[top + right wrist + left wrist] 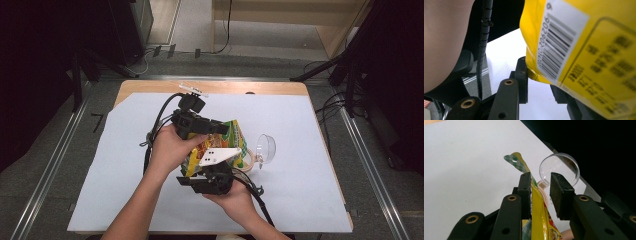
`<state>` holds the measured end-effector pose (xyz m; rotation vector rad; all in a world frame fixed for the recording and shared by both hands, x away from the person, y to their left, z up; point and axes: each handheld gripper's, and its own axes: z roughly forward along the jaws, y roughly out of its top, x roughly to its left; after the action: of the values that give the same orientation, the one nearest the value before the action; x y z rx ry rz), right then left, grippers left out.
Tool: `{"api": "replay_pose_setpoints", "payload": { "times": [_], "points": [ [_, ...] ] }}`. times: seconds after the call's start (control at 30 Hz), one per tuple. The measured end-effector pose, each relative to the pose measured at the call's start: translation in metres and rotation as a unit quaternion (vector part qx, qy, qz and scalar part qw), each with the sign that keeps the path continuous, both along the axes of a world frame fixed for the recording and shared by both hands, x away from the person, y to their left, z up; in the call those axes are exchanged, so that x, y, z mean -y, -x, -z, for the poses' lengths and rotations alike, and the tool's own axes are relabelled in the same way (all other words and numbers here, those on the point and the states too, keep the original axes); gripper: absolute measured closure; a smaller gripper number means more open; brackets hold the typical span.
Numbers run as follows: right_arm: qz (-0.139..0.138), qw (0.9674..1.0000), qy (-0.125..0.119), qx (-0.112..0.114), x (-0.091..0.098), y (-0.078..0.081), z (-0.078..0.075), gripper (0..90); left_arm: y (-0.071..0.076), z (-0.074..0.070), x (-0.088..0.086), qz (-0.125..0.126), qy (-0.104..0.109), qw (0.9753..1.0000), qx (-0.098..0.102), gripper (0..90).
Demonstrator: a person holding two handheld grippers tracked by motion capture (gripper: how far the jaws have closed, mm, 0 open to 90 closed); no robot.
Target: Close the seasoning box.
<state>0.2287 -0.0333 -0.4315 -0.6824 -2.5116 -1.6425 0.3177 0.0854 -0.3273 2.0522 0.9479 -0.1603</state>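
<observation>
A: Bag sits mid-table, held up off the white sheet between 2 grippers, 1 at each end.

B: Left gripper comes in from the far side, a hand wrapped round its body. In the left gripper view the bag's top edge stands upright between the jaws. It lies against the left jaw; the right jaw stands clear, with a gap showing. So the jaws are partly apart, not clamped.

A: And the right gripper?

B: Near side, lower end of the bag, grey plate on top, cable trailing back toward the person. In the right gripper view the bag's yellow back with its barcode hangs over the jaws. The bottom corner touches the left jaw. The right jaw is mostly hidden behind the bag, so whether it presses I can't tell.

A: Anything else around?

B: Clear cup on its side, just beside the bag on the right. In the left gripper view the cup sits right behind the jaws, mouth facing the camera.

A: Bag's look?

B: Yellow, red and green print, crinkled, with a green checked flap at the top.
</observation>
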Motion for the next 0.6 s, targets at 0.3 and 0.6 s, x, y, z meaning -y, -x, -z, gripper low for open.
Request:
{"api": "replay_pose_setpoints", "payload": {
  "times": [0.3,0.6],
  "points": [
    [-0.001,1.0,-0.003,-0.002,0.0003,0.0001,0.0004,72.0,0.0008,-0.0003,0.0006,0.001,0.001,1.0,0.001,71.1],
    [-0.001,1.0,-0.003,-0.002,0.0002,0.0,0.0004,72.0,0.0007,-0.0003,0.0006,0.0,0.002,1.0,0.001,71.0]
  ]
}}
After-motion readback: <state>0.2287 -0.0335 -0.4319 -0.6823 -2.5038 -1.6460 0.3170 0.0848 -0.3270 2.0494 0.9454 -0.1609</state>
